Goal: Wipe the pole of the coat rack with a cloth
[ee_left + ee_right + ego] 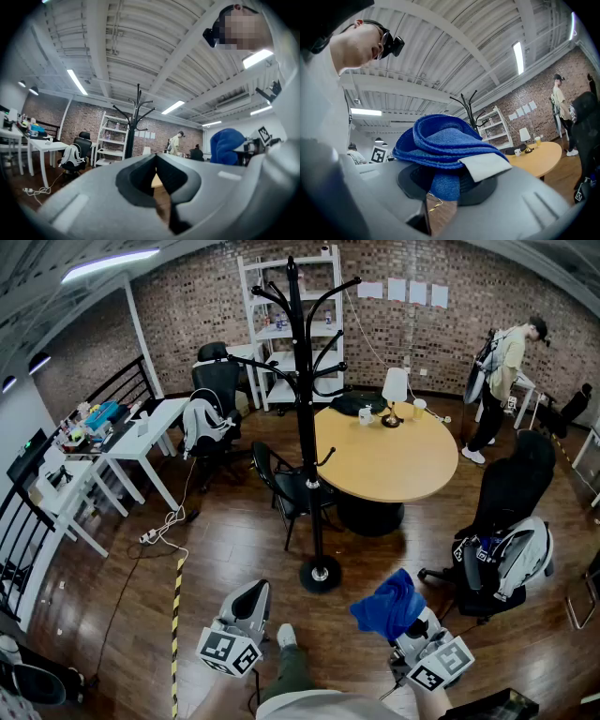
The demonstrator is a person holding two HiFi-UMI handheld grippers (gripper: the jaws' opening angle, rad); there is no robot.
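Observation:
The black coat rack pole [305, 427] rises from a round base [321, 574] on the wood floor, just ahead of me beside the round table. It also shows far off as the coat rack [131, 126] in the left gripper view and the coat rack [472, 110] in the right one. My right gripper [405, 622] is low at the right, shut on a folded blue cloth [388, 605]; the cloth [440, 145] bulges above its jaws. My left gripper [246, 610] hangs low at the left, shut and empty, short of the base.
A round wooden table [394, 470] with a lamp [394, 395] and cups stands right of the pole; a black chair [286, 486] sits against it. An office chair [502, 540] with a bag is at the right. White desks [141, 442], shelving [281, 324], floor cables [159, 535] and a person [502, 381] stand farther off.

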